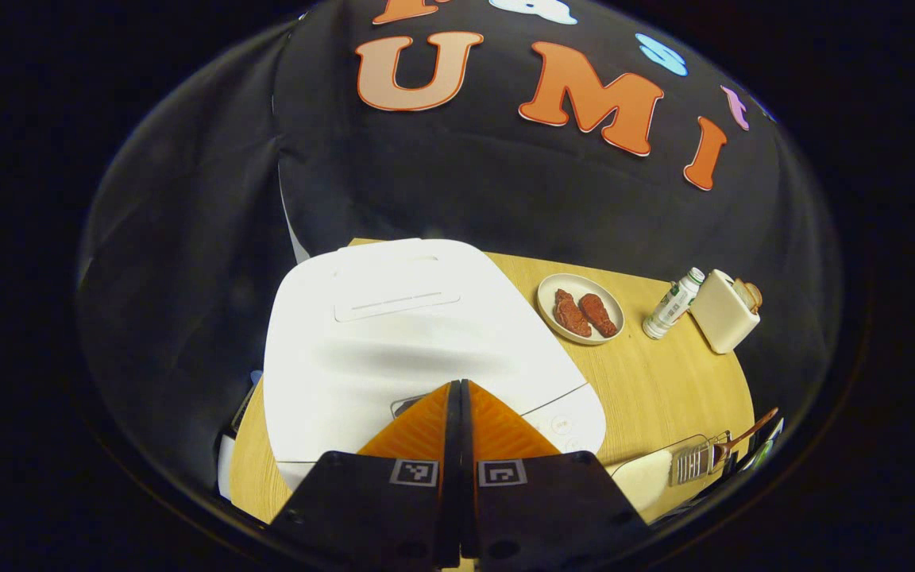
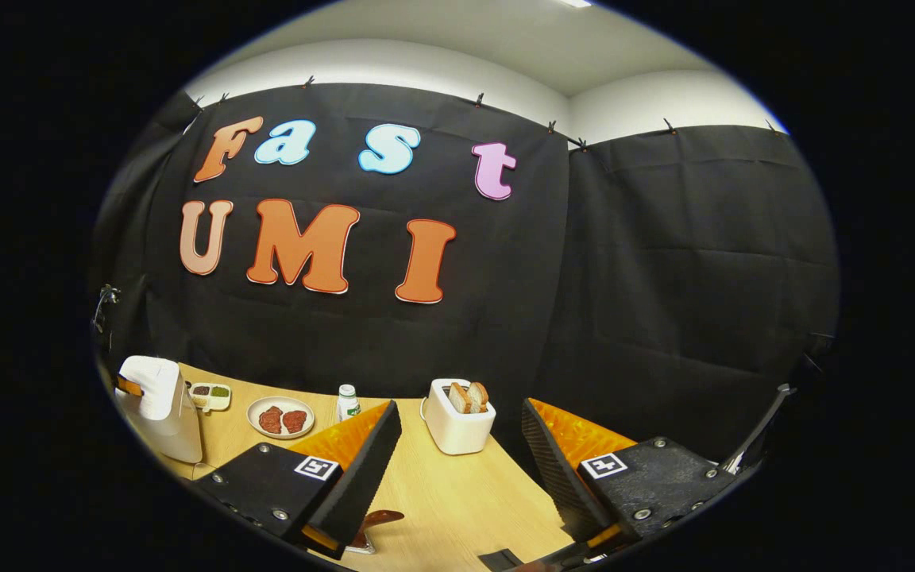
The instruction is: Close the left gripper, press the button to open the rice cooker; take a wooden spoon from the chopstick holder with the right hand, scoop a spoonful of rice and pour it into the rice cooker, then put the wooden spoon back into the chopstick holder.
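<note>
Left gripper (image 1: 457, 389): I hold it fully closed, fingers pressed together, tips over the near front edge of the white rounded rice cooker (image 1: 402, 334), lid down.

Right gripper (image 2: 457, 445): I hold it wide open, nothing between the fingers, above the pale wooden bench (image 2: 457, 500).

Wire chopstick holder (image 1: 696, 461): at the near right bench edge, a brown wooden spoon (image 1: 743, 437) standing in it; a white mound of rice (image 1: 644, 477) lies just left of it.

Open room: bare bench between the rice cooker and the white toaster with bread slices (image 1: 726, 318); beige plate of two red meat pieces (image 1: 581, 310) and a white bottle (image 1: 673, 303) at the far side.

Writing: the bottle label is too small to read.
</note>
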Demonstrator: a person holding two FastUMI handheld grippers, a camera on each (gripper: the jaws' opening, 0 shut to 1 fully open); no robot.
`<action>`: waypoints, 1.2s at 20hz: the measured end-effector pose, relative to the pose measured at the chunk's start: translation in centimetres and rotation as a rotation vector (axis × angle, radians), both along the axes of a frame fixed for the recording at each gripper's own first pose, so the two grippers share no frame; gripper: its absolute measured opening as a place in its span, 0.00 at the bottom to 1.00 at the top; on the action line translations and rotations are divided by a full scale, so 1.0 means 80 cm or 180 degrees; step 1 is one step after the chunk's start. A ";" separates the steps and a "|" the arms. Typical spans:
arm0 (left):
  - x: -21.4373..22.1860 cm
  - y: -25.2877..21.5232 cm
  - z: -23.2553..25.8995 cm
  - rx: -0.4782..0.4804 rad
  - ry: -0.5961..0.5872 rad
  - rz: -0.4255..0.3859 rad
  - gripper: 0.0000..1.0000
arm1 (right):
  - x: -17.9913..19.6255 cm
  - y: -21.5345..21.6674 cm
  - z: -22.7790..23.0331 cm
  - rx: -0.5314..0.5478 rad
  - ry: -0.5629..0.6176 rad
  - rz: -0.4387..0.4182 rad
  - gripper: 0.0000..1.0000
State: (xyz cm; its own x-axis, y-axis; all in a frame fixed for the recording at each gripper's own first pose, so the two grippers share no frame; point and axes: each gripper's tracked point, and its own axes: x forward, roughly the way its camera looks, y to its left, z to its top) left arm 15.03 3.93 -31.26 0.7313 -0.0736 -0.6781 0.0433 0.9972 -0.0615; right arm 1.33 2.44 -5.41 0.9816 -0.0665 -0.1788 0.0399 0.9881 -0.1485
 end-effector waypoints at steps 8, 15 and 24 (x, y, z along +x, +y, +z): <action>0.015 0.001 0.096 0.0234 -0.0531 0.0054 0.05 | -0.006 -0.008 0.002 0.0127 -0.0052 0.0018 0.95; -0.012 0.002 0.265 0.0110 -0.1476 0.0228 0.05 | -0.010 -0.017 0.004 0.0360 -0.0159 0.0060 0.95; -0.065 0.020 0.355 0.0358 -0.2076 0.0412 0.05 | 0.003 0.001 -0.057 0.0831 -0.0072 0.0252 0.97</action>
State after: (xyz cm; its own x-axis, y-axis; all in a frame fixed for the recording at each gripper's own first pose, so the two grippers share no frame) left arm 9.80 5.52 -2.89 0.9918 0.0873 -0.0930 -0.0837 0.9956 0.0412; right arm 1.56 2.48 -9.94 0.9859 0.0560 -0.1579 -0.0385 0.9930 0.1116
